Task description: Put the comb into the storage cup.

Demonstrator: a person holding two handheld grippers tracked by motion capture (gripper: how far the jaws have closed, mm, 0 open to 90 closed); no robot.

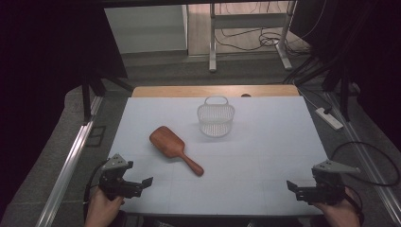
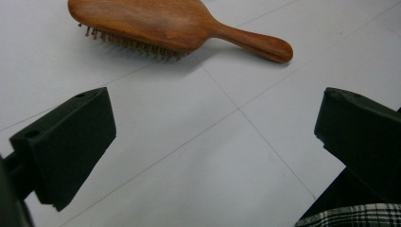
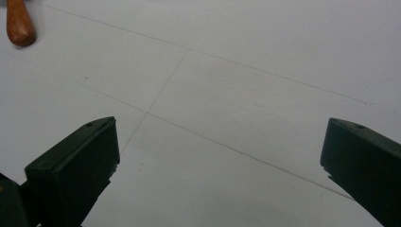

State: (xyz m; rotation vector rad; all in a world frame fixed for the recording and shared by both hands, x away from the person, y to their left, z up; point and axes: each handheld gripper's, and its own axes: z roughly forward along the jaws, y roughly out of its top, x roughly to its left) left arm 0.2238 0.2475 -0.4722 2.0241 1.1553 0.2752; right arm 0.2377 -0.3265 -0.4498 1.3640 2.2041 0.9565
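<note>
The wooden hairbrush [image 1: 173, 149] lies bristles down ahead of the left gripper [image 1: 134, 185], a little to its right, handle slanting toward the right gripper [image 1: 302, 188]; both sets of jaws stand spread and empty, the left one nearer

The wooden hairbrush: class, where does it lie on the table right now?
In the high view the wooden hairbrush lies bristles down, left of the table's middle, in front of the white basket, its handle pointing toward the person's right; the left tongs are nearest.
</note>
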